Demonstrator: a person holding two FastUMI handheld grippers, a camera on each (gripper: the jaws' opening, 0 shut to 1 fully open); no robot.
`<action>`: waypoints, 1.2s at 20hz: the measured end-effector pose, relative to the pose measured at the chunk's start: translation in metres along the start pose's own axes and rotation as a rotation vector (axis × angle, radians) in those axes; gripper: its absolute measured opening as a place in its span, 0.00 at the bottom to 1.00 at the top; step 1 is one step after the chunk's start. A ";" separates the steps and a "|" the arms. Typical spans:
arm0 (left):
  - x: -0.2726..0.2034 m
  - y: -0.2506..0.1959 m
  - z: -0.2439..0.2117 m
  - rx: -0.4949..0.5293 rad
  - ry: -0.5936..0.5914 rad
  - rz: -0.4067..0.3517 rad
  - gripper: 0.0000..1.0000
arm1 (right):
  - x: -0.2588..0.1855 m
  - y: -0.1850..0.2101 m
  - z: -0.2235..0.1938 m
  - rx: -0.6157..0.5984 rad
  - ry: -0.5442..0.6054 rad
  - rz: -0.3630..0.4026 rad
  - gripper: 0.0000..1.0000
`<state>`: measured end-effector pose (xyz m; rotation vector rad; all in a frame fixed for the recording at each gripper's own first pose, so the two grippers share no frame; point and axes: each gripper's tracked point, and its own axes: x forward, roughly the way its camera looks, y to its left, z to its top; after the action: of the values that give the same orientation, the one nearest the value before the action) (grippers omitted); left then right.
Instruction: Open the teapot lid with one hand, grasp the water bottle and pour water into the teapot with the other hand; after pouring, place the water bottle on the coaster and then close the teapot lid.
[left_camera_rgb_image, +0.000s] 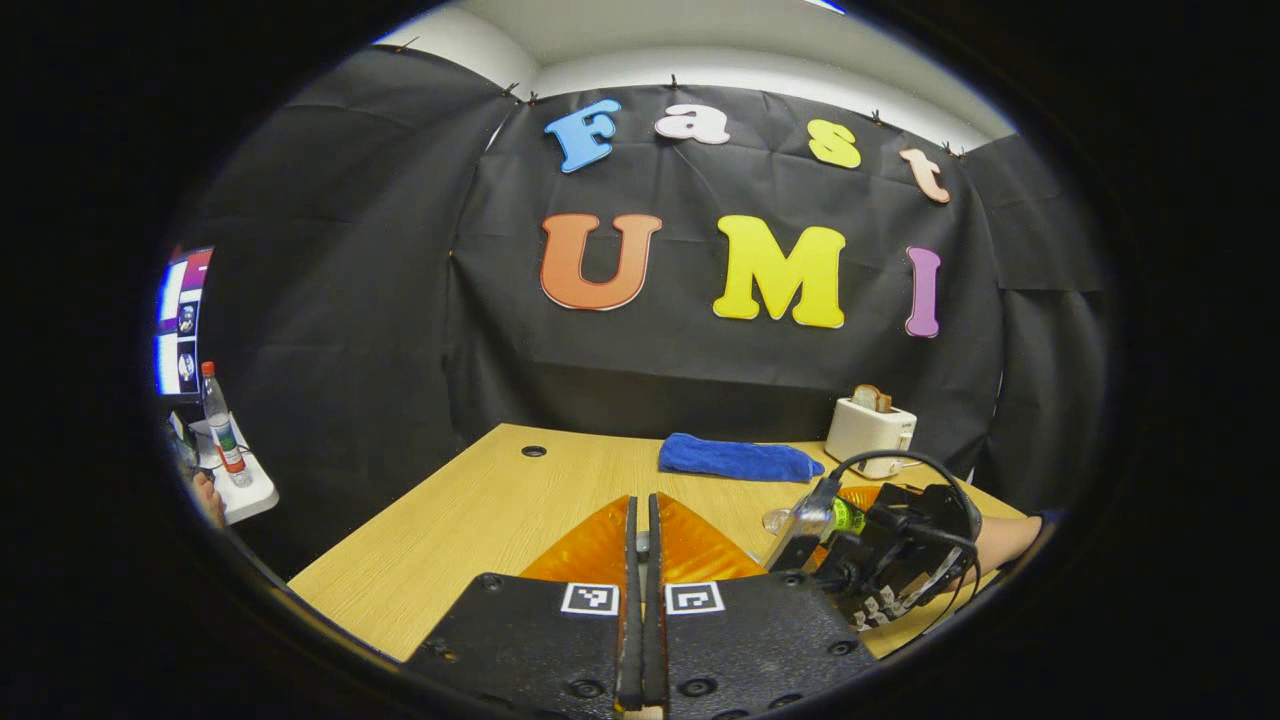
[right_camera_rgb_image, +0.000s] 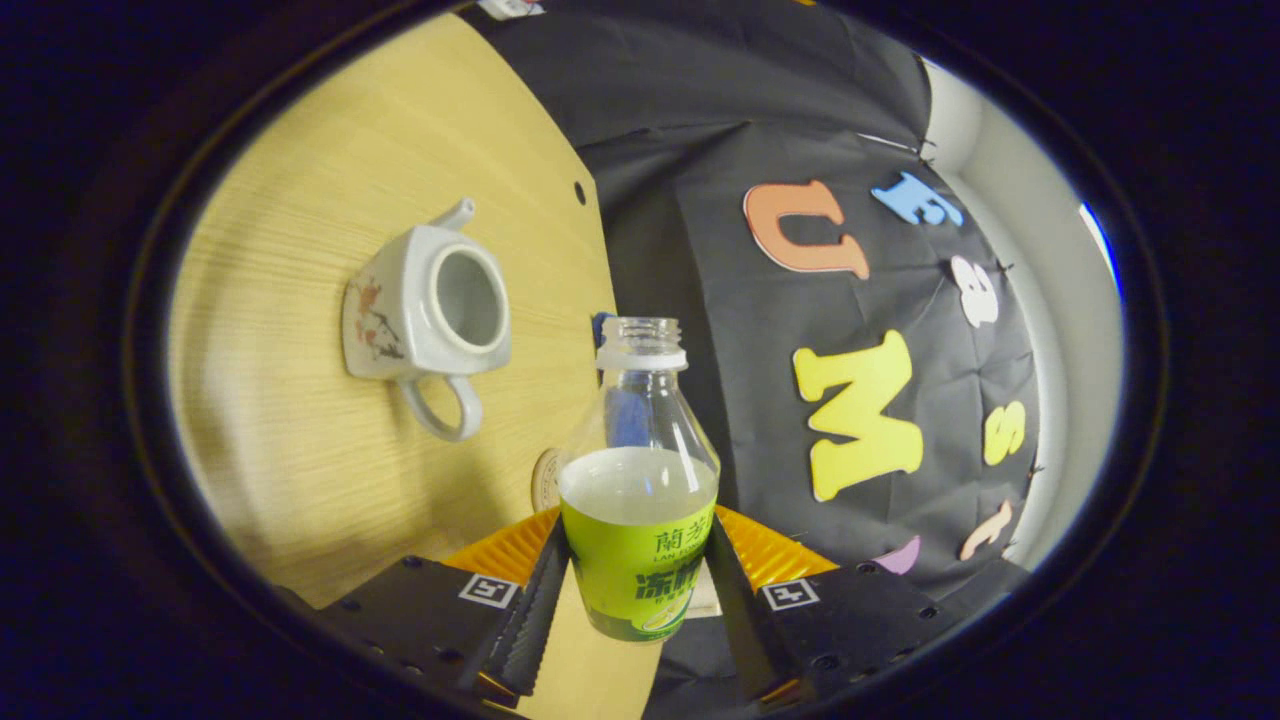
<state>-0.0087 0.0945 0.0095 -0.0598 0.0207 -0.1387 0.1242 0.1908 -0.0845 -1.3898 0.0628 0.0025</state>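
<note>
Right gripper (right_camera_rgb_image: 637, 585): fingers spread to bottle width, one pressed on each side of a clear plastic water bottle with green label (right_camera_rgb_image: 640, 520), uncapped, part full, tilted with the view. Ahead and to the left of that claw: white ceramic teapot with painted side (right_camera_rgb_image: 420, 315), lid off, mouth open, standing on the light wooden table (right_camera_rgb_image: 300, 480). Round coaster (right_camera_rgb_image: 545, 480) just left of the bottle, mostly hidden behind it.

Left gripper (left_camera_rgb_image: 642, 600): fingers pressed together; whether anything sits between them cannot be told. Beyond it: folded blue towel (left_camera_rgb_image: 738, 459), white toaster holding a slice of bread (left_camera_rgb_image: 869, 430). To its right: the right gripper, gripping the bottle, held by a hand (left_camera_rgb_image: 1005, 540).
</note>
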 end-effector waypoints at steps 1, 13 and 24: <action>0.000 0.001 -0.001 -0.001 0.002 -0.003 0.03 | 0.002 -0.002 0.001 -0.038 -0.005 -0.011 0.74; 0.002 -0.006 -0.006 0.025 0.021 -0.015 0.03 | -0.004 -0.011 0.014 -0.291 -0.047 -0.108 0.73; 0.002 -0.002 -0.006 0.016 0.019 -0.010 0.03 | -0.006 -0.022 0.027 -0.512 -0.072 -0.193 0.73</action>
<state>-0.0067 0.0913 0.0035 -0.0423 0.0385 -0.1494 0.1206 0.2132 -0.0577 -1.9013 -0.1415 -0.0982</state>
